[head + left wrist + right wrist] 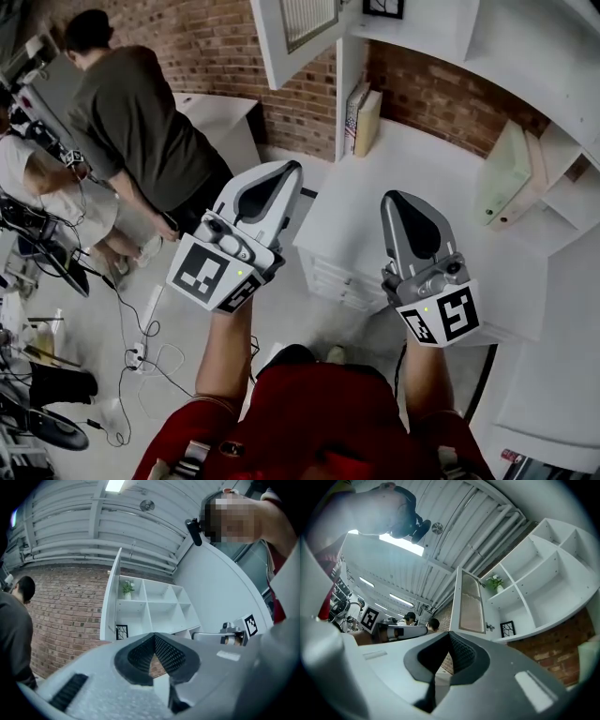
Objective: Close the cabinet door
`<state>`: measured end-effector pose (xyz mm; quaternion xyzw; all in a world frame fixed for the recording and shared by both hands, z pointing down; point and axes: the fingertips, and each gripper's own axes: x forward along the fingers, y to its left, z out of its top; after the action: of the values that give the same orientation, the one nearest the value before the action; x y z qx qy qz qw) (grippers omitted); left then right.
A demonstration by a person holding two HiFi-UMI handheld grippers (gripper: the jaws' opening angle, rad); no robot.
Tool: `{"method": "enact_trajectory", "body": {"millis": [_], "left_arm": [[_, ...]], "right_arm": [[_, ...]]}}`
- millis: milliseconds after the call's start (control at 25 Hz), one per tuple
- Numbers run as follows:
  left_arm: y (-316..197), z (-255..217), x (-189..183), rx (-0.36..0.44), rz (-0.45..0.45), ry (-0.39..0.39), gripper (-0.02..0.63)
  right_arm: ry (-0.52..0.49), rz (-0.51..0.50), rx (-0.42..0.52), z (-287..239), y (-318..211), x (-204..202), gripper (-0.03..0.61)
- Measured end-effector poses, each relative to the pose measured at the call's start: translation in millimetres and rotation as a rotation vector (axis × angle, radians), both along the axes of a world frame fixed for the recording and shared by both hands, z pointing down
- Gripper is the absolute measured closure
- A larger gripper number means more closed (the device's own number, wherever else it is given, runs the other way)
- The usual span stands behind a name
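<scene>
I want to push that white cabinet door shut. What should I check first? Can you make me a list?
1. Door needs closing: ok. The cabinet door stands swung out from the shelves.
2. Left gripper free: ok. Jaws together, nothing between them.
3. Right gripper free: ok. Jaws together, nothing between them.
4. A gripper touching the door: not ok. Both are short of it, with a clear gap.
5. Door's path clear: cannot tell. The small plant sits inside the shelves, but the space the door covers is not fully shown.
6. People out of the way: ok. The person in the dark shirt stands off to the left.
</scene>
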<state>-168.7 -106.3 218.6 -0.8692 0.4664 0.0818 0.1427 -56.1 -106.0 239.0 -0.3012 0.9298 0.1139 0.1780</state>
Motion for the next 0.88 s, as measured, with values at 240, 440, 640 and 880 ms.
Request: {"method": "enact_trajectory", "body": {"millis": [240,440,640,880], "left_arm": [[-36,-13,-33,-0.001,-0.009,0.006,0.611],[-65,-25,-57,0.015,-0.018,-0.003,0.591],[-93,-32,-77,0.015,0.036,-0.001,0.537],[-126,-41,-87,-0.002,0.153,-0.013,0.465]], "right_arm": [[0.007,0.053,0.004,-5,-23,-15,0.565],[0.011,0.104,0.024,-11,-38,-22,0.566],[0.017,0.159,0.035,-10,-47,-34,0.566],[0.016,0.218,0.034,-15,-59,-55,0.565]]}}
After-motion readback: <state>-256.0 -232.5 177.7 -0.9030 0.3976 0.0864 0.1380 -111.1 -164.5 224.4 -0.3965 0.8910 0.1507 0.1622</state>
